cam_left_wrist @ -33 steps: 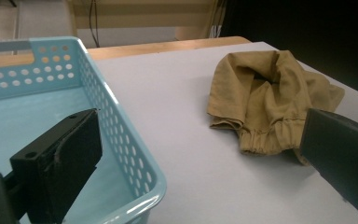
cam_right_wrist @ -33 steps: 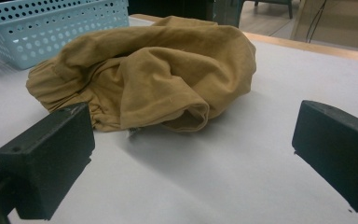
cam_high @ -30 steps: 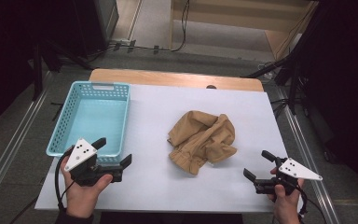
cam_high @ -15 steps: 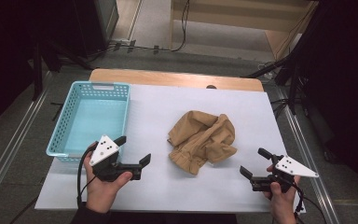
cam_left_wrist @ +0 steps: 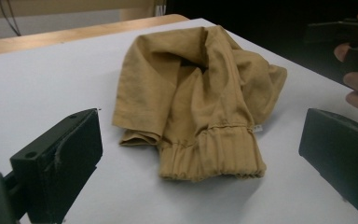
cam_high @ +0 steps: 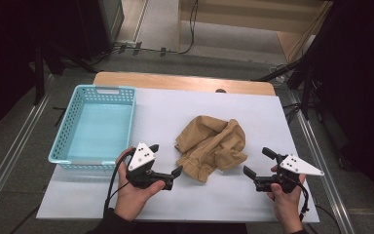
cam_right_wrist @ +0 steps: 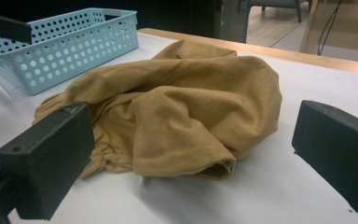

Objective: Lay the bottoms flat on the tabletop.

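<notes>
Left hand-held gripper [cam_high: 167, 160] released, tan garment [cam_high: 211, 146] just ahead (right hand-held gripper [cam_high: 256, 162] likewise).

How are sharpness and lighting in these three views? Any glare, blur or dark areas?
High view: evenly lit white table, no glare, surroundings fall to black; slightly soft. Left gripper view: tan garment sharp, soft shadow under its cuff, near jaws slightly blurred. Right gripper view: garment folds crisp, blue basket readable, background dim.

One tan garment [cam_high: 212, 146], one blue basket [cam_high: 95, 127]
</notes>
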Demonstrator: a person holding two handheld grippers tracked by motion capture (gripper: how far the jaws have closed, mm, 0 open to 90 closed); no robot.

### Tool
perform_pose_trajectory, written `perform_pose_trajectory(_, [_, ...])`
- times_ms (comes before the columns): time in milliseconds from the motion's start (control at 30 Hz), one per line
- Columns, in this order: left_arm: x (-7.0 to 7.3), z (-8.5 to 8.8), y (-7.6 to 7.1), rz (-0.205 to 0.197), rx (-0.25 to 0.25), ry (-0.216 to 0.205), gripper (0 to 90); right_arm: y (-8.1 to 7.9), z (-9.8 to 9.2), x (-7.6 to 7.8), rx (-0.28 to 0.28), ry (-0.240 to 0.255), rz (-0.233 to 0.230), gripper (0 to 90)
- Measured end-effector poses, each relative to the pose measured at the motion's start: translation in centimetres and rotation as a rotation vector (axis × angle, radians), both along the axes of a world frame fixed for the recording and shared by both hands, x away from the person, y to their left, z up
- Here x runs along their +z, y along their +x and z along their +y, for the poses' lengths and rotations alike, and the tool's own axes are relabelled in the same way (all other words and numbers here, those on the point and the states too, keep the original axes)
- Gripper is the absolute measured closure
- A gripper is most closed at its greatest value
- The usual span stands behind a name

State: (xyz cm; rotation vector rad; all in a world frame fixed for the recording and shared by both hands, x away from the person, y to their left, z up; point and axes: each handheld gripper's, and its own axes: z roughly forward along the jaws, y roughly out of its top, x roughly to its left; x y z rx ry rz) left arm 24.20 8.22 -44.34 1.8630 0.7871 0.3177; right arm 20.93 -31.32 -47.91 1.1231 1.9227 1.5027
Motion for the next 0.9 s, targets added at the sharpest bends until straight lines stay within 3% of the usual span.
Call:
perform_pose_trajectory(167, [-1.1, -1.5, 0.3, 0.01, -0.031, 0.031, 0.2, 0.8, 0.9, -0.1, 0.013, 0.02, 0.023, 0.0])
perform_pose_trajectory(300, [-2.0, -2.4, 0.5, 0.036, -0.055, 0.03, 0.2, 1.4, 2.1, -0.2, 0.025, 0.012, 0.032, 0.0])
perform_pose_trajectory(567, [-3.6, -3.5, 0.3, 0.054, -0.089, 0.073, 1.7, 4.3, 4.2, -0.4, 0.047, 0.04, 0.053, 1.6])
perform_pose_trajectory(667, [-4.1, -3.9, 0.1, 0.055, -0.105, 0.08, 3.0, 4.3, 4.4, -0.9, 0.055, -0.018, 0.061, 2.8])
perform_pose_trajectory(833, [-5.1, -4.7, 0.0, 0.064, -0.109, 0.11, 7.4, 4.2, 3.7, -1.9, 0.034, -0.034, 0.094, 6.7])
perform_pose_trajectory(900, [-5.4, -4.9, -0.1, 0.066, -0.102, 0.136, 17.6, 4.2, 3.6, -2.2, 0.028, -0.049, 0.111, 10.5])
